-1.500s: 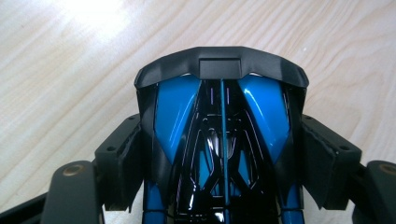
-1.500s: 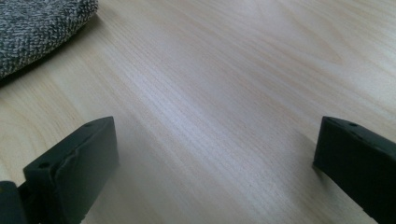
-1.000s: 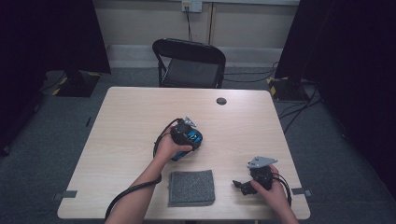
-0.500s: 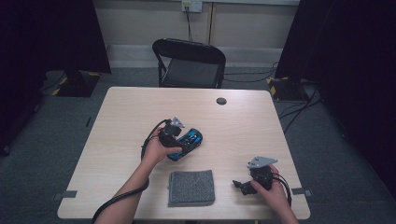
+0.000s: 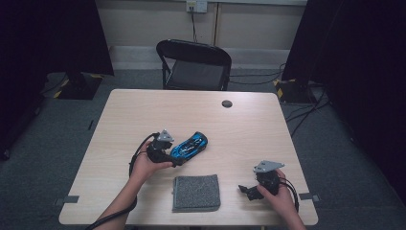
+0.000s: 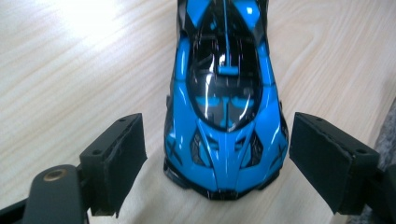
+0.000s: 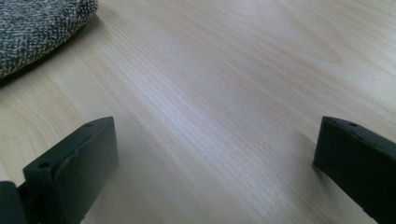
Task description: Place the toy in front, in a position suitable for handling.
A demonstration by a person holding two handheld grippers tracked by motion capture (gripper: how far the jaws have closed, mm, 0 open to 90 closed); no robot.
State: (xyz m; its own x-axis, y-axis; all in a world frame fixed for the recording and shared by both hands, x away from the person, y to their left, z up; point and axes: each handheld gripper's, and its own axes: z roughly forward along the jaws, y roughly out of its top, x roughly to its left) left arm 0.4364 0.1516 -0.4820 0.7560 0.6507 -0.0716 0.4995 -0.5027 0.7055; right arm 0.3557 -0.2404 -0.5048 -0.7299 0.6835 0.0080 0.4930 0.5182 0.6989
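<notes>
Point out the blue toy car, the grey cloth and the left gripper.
blue toy car (image 6: 227, 84), left gripper view, dark cabin glass.
grey cloth (image 5: 196, 192), high view, middle of its top.
left gripper (image 6: 217, 158), left gripper view, midway between its open jaws.

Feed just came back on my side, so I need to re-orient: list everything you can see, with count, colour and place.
toy car: 1, blue and black, mid-table, one end between the open left jaws, not clamped
cloth pad: 1, grey, near table edge, between the hands
round cap: 1, black, far side of table
table: 1, light wood
folding chair: 1, black, behind table
cables: several, black, on grey floor at right
left tongs: 1, black, open around the car's end
right tongs: 1, black, open, over bare table near the pad
hands: 2, at the near edge
</notes>
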